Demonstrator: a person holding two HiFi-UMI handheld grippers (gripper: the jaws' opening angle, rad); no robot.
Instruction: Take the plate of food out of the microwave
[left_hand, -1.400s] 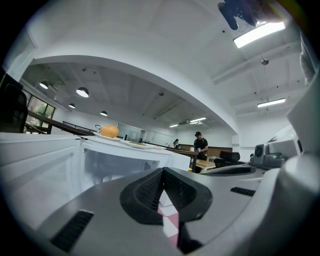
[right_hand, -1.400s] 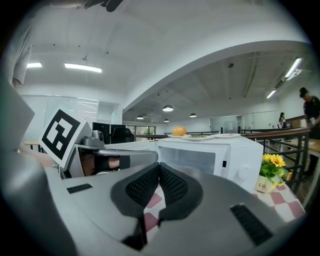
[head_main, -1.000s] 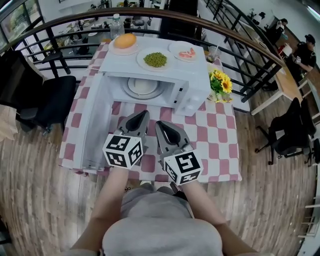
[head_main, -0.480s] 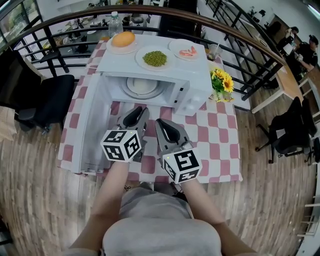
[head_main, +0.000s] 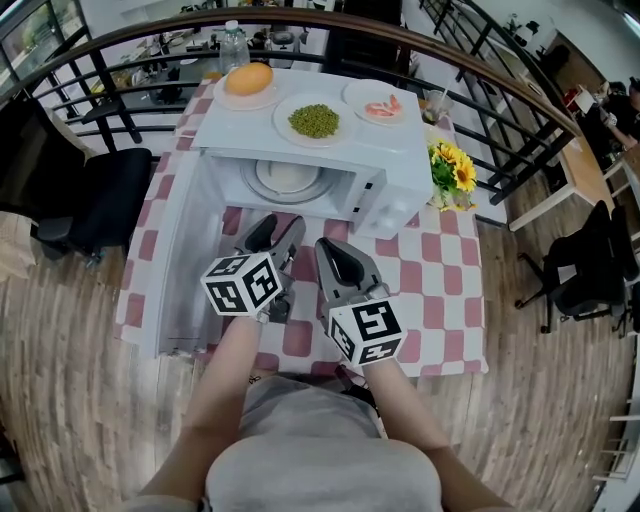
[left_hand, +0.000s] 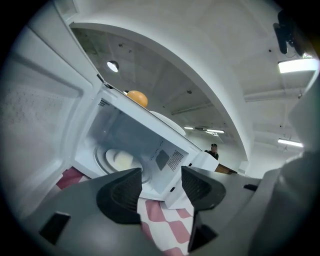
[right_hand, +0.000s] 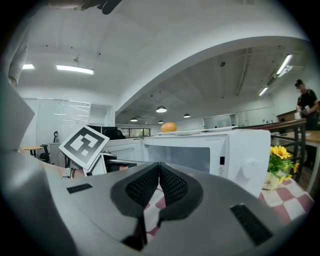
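Note:
The white microwave (head_main: 385, 165) stands on the checked table with its door (head_main: 182, 255) swung open to the left. Inside lies a white plate of pale food (head_main: 287, 177), also visible in the left gripper view as the plate (left_hand: 120, 160). My left gripper (head_main: 272, 237) hovers just in front of the opening, its jaws opening with nothing between them (left_hand: 161, 187). My right gripper (head_main: 336, 259) sits beside it over the table, shut and empty (right_hand: 159, 184).
On the microwave's top rest a plate with an orange bun (head_main: 248, 80), a plate of green peas (head_main: 313, 120) and a plate of shrimp (head_main: 379, 103). Sunflowers (head_main: 452, 170) stand to its right. A railing (head_main: 500, 110) runs behind, a black chair (head_main: 95, 200) at left.
The left gripper's jaws have parted from shut. Both grippers have edged slightly toward the microwave opening.

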